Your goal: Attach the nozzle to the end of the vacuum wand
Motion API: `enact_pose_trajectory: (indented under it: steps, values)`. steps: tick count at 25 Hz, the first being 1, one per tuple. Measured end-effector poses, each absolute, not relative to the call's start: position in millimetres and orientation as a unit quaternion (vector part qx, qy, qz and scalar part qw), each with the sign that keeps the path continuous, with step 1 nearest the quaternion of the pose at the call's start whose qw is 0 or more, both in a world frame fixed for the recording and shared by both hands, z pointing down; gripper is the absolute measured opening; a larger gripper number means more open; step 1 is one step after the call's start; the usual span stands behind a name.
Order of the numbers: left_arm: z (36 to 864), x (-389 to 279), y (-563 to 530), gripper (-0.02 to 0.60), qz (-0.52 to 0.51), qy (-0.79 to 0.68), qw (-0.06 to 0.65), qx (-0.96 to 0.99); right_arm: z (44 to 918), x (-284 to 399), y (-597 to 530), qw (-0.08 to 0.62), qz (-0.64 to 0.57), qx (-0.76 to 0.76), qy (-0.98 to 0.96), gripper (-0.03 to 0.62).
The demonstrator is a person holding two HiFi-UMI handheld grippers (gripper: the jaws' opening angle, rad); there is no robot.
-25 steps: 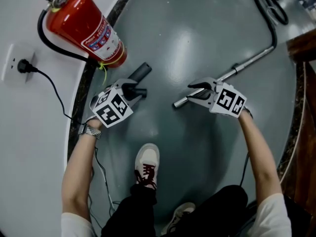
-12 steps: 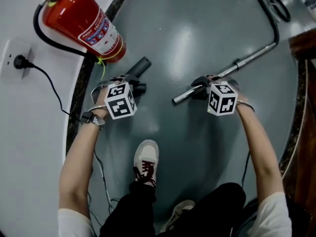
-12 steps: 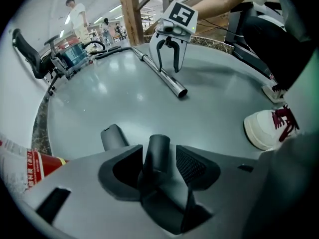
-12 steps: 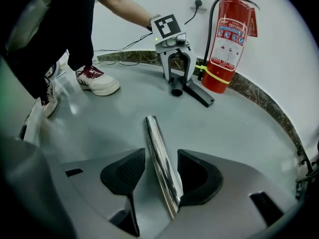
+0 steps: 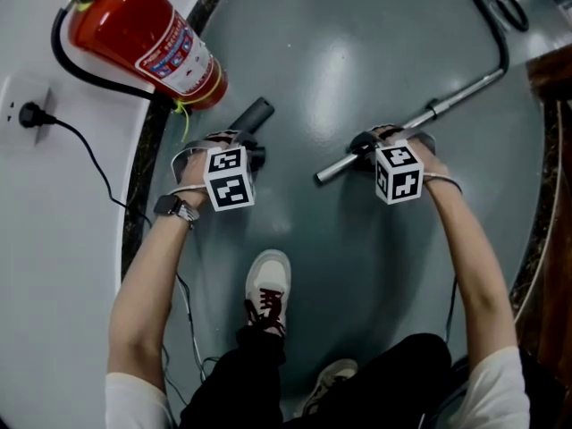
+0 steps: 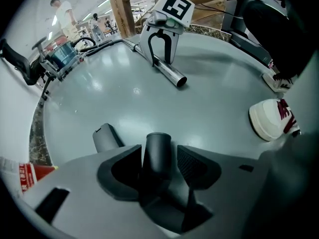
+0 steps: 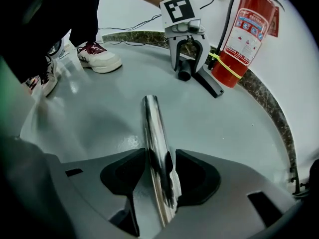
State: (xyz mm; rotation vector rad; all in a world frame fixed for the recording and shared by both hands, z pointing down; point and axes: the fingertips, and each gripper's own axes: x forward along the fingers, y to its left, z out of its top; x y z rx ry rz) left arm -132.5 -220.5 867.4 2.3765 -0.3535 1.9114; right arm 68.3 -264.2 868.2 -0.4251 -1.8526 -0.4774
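On the grey floor (image 5: 357, 43), just right of the red fire extinguisher (image 5: 147, 47), both tools have dropped since a second ago.

Left first: the left hand-held gripper (image 6: 158, 151) was hovering tilted over the dark nozzle (image 5: 255, 113). Now it's down over it and turned steeply toward the floor. Its jaws have just been opening and stand wide. The nozzle's round end sits between the pads, with a gap on at least one side and no squeeze that I can see.

Right: the right hand-held gripper (image 7: 160, 156) came down the same way over the chrome wand (image 5: 460, 92), close to its open end. Its jaws have also just been opening and are now wide, with the thin tube running between them and space on either side.

So neither piece is gripped. Both lie flat on the floor, well apart, nozzle left, wand end right of centre. Looks like the reach is done and the pickup is next: both sets of jaws need to close before anything can be joined. Task barely started.

Pose: the left forearm reaches down and forward, watch (image 5: 174, 208) on the wrist, marker cube facing up, gripper pointing nearly straight down. A white shoe (image 5: 268, 284) is planted between the two arms, nearer the body. The right forearm mirrors the left: stretched out, cube up, gripper steeply down across the wand.
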Motion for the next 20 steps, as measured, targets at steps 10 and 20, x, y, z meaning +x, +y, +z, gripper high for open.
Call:
enact_pose_trajectory:
  steps: [10, 20]
  values:
    - [870.2, -133.1, -225.2, 0.183, 0.619, -0.126, 0.039, 0.774, 876.9, 63.5, -261.7, 0.556, -0.217, -0.199, -0.777, 0.178]
    - [872.3, -133.8, -225.0, 0.183, 0.623, -0.119, 0.047, 0.772, 875.3, 62.1, -261.2, 0.555, -0.228, -0.204, -0.774, 0.170]
